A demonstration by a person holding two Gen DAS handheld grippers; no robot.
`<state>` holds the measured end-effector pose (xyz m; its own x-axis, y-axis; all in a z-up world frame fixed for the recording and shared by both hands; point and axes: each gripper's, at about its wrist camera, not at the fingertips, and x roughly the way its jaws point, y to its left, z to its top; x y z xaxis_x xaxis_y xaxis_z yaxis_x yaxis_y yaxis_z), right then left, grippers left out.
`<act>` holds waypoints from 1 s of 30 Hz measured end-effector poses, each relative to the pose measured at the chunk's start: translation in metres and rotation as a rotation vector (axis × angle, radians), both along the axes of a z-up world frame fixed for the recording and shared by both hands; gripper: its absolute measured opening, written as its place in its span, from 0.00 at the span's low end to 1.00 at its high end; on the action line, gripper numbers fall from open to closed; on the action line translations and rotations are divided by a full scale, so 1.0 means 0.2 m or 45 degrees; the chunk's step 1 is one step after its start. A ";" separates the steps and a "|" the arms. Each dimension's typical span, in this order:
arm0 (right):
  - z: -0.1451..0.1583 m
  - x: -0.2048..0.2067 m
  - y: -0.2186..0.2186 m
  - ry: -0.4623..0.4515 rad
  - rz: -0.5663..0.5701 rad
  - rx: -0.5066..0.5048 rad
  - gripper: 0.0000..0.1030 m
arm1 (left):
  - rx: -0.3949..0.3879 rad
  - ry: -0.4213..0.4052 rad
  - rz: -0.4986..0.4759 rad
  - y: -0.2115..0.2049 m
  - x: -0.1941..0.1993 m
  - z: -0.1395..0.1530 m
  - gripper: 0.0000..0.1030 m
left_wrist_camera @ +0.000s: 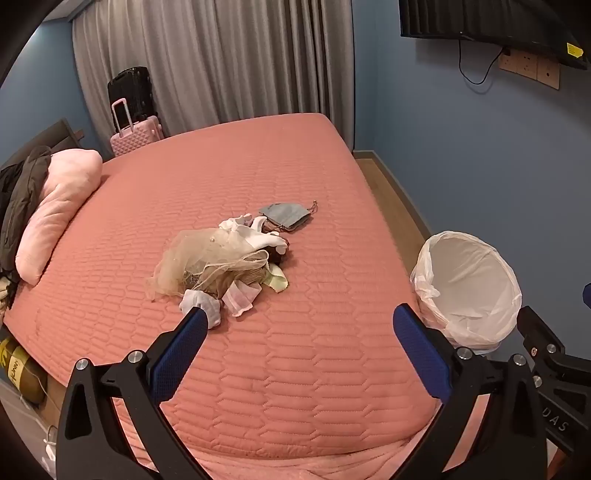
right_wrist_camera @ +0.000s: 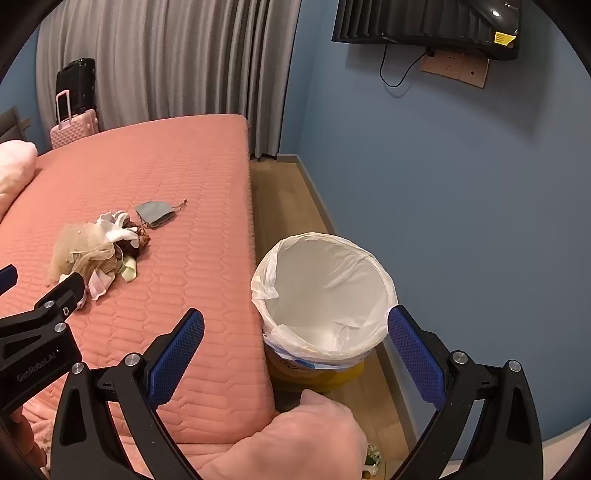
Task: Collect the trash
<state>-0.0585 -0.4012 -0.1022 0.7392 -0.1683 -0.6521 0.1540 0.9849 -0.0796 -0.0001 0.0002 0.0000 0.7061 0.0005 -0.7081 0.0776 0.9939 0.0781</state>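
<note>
A heap of trash (left_wrist_camera: 221, 266) lies in the middle of the pink quilted bed (left_wrist_camera: 295, 350): beige netting, white tissues, brown scraps, a pale green piece. A grey pouch (left_wrist_camera: 284, 216) lies just behind it. My left gripper (left_wrist_camera: 299, 325) is open and empty, hovering over the bed just in front of the heap. The heap also shows in the right wrist view (right_wrist_camera: 99, 254). A bin (right_wrist_camera: 325, 295) lined with a white plastic bag stands on the floor by the bed's right edge. My right gripper (right_wrist_camera: 295, 328) is open and empty, above the near side of the bin.
A pink pillow (left_wrist_camera: 55, 218) and dark clothing (left_wrist_camera: 18, 199) lie at the bed's left. Pink and black suitcases (left_wrist_camera: 135, 118) stand by the grey curtain. A TV (right_wrist_camera: 424, 26) hangs on the blue wall. A pink blanket fold (right_wrist_camera: 295, 443) lies at the bed's near corner.
</note>
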 end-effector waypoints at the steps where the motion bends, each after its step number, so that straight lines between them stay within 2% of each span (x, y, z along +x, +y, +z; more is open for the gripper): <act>1: 0.00 0.00 0.00 0.001 0.000 0.000 0.94 | 0.001 0.000 0.001 0.00 0.00 0.00 0.93; 30: 0.05 0.00 -0.02 -0.015 -0.008 -0.007 0.94 | 0.002 -0.021 -0.018 -0.02 -0.02 0.03 0.93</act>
<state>-0.0593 -0.4054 -0.0915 0.7456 -0.1763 -0.6427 0.1611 0.9835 -0.0828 -0.0050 -0.0037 0.0055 0.7177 -0.0079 -0.6963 0.0900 0.9926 0.0815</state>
